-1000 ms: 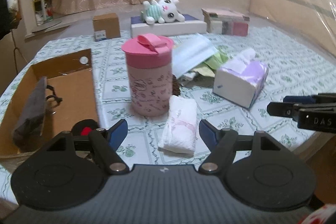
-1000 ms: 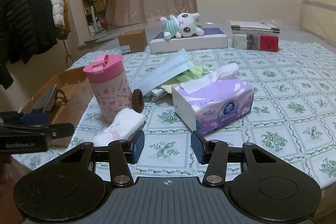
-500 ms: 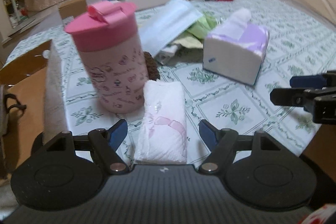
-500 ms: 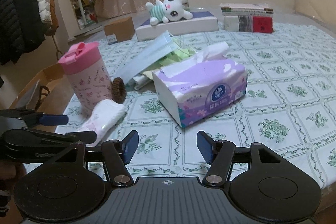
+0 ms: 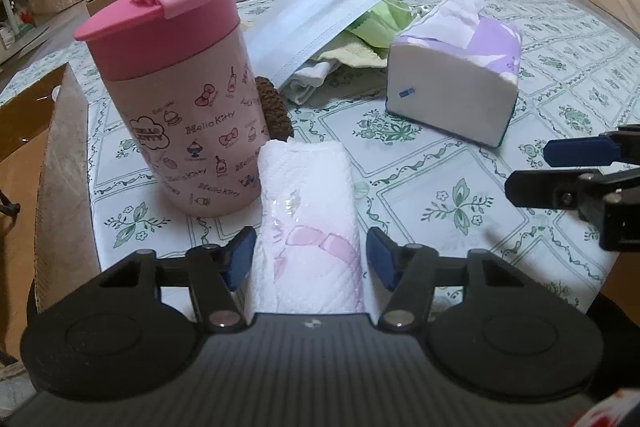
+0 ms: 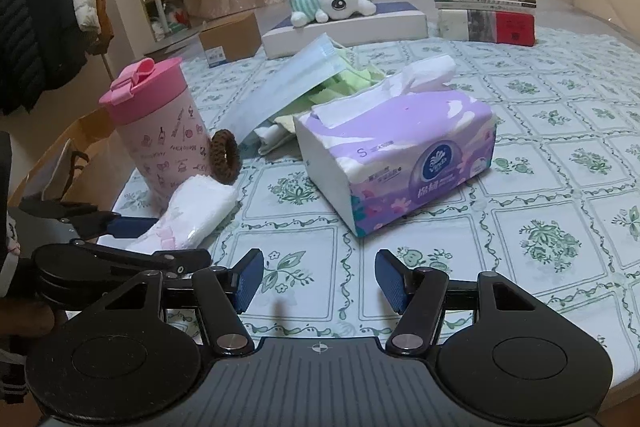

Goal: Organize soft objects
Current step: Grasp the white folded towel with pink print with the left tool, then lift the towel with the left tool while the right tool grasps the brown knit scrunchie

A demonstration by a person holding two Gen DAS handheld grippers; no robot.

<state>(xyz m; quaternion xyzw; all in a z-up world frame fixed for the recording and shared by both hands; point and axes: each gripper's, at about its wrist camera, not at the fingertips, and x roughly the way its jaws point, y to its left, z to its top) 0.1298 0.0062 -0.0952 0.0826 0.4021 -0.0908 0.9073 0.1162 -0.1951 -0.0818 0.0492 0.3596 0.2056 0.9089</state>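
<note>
Our left tool (image 5: 307,259) is closing around the white plastic-wrapped tissue pack (image 5: 310,227), which lies on the table (image 5: 440,187) at six o'clock of the pink lidded cup (image 5: 176,99). Our right tool (image 6: 319,281) stands spread, empty, with the purple soft tissue pack (image 6: 400,155) at twelve o'clock, one sheet poking out.

on the pink cup (image 5: 188,115) in front of me i read "hello kitty", printed many times over its side. the purple tissue pack (image 6: 404,151) carries a round "vinda" badge and a letter "s". the rest of its print is too small for me.
</note>
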